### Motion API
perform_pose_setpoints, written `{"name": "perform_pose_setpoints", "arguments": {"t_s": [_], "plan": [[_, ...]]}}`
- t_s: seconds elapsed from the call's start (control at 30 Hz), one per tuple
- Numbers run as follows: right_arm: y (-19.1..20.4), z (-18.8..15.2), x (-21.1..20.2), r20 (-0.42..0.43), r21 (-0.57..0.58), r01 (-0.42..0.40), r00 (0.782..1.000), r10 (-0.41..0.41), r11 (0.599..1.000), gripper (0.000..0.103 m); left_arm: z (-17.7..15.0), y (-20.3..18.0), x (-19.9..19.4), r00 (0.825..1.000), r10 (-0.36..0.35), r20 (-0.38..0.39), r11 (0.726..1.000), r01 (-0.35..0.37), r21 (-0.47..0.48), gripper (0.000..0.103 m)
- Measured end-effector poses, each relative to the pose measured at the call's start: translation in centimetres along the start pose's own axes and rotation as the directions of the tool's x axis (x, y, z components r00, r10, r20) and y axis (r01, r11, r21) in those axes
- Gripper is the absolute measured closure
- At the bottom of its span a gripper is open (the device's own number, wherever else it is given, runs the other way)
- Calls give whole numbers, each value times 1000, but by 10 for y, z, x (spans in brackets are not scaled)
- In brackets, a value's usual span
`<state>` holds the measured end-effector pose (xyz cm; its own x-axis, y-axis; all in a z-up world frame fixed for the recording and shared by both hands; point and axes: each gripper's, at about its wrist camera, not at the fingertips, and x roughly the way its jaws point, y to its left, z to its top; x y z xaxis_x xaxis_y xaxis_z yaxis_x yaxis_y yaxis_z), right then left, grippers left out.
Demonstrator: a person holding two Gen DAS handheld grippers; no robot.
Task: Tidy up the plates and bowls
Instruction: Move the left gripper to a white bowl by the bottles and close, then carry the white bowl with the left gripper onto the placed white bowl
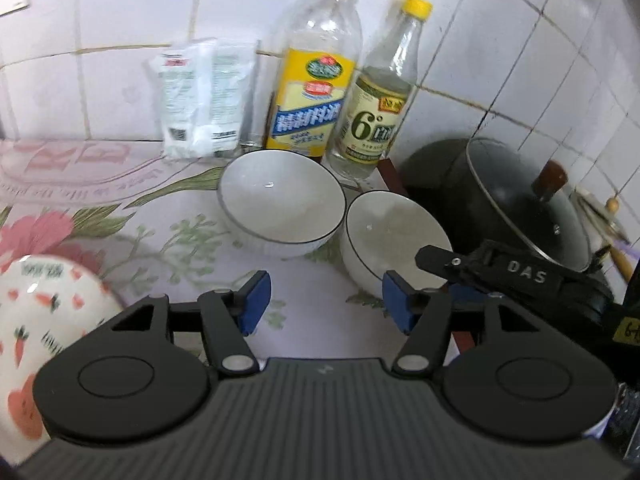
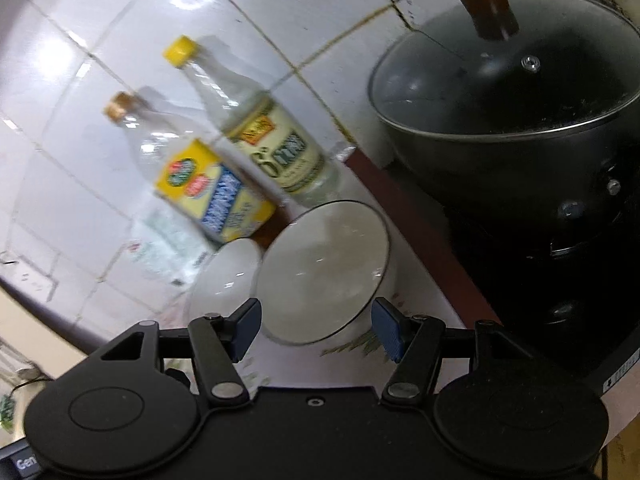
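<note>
Both my grippers wide, empty: right gripper (image 2: 316,330) facing near white bowl (image 2: 324,270), right of its twin (image 1: 280,202); left gripper (image 1: 326,302) idle. I'd straddle the rim squarely, clear of the pot (image 2: 508,120)

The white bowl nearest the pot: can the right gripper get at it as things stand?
Probably yes. The right gripper is open with the white bowl straight ahead between its fingers; nothing lies between them. The pot stands close beside.
</note>
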<state>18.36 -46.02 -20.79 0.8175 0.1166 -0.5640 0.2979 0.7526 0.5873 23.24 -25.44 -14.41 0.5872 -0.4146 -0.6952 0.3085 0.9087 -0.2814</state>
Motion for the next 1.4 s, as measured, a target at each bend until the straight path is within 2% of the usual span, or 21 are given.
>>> {"name": "perform_pose_setpoints", "arguments": {"t_s": [0.13, 0.27, 0.4, 0.47, 0.5, 0.53, 0.57, 0.6, 0.63, 0.67, 0.77, 0.83, 1.1, 1.2, 1.4], "plan": [[-4, 4, 17, 5, 0, 53, 999, -53, 999, 37, 8, -8, 27, 999, 31, -25, 1000, -31, 6, 42], [-9, 5, 28, 4, 6, 88, 996, -88, 996, 37, 11, -12, 55, 995, 45, -92, 999, -46, -7, 42], [-18, 6, 37, 7, 22, 114, 993, -114, 993, 43, 13, -15, 73, 991, 54, -119, 998, -55, -5, 42], [-23, 6, 39, 3, 22, 109, 994, -109, 994, 55, 14, -16, 78, 989, 60, -133, 998, -62, -10, 43], [-24, 6, 41, -2, 17, 108, 994, -108, 994, 59, 14, -15, 80, 989, 58, -139, 998, -60, -15, 45], [-25, 5, 43, -3, 8, 105, 994, -105, 994, 68, 14, -16, 82, 988, 57, -146, 998, -60, -18, 49], [-26, 4, 43, -3, 6, 94, 996, -94, 996, 71, 14, -16, 84, 987, 49, -156, 998, -53, -23, 54], [-26, 3, 43, 0, 5, 87, 996, -87, 996, 71, 15, -16, 86, 986, 26, -162, 999, -32, -34, 68], [-26, 2, 43, 4, -5, 92, 996, -92, 996, 73, 15, -15, 85, 986, -4, -164, 999, -4, -46, 88], [-25, 0, 43, 5, -20, 97, 995, -97, 995, 74, 14, -17, 84, 986, -17, -163, 999, 9, -50, 88], [-23, -4, 43, 13, -63, 124, 992, -123, 990, 78, 10, -38, 78, 988, 62, -140, 995, -50, 85, 88], [-24, -5, 42, 8, -66, 132, 991, -131, 989, 81, 7, -44, 74, 988, 82, -132, 992, -67, 111, 89], [-19, -12, 15, -10, -48, 136, 991, -137, 990, 81, 5, -41, 43, 987, 71, -144, 993, -56, 104, 90], [-16, -18, -1, -16, -44, 133, 991, -134, 990, 81, 3, -35, 28, 987, 45, -156, 995, -31, 90, 90], [-1, -34, -36, -15, -62, 127, 992, -129, 990, 81, -5, -36, -17, 989, 35, -146, 994, -19, 112, 90]]}}
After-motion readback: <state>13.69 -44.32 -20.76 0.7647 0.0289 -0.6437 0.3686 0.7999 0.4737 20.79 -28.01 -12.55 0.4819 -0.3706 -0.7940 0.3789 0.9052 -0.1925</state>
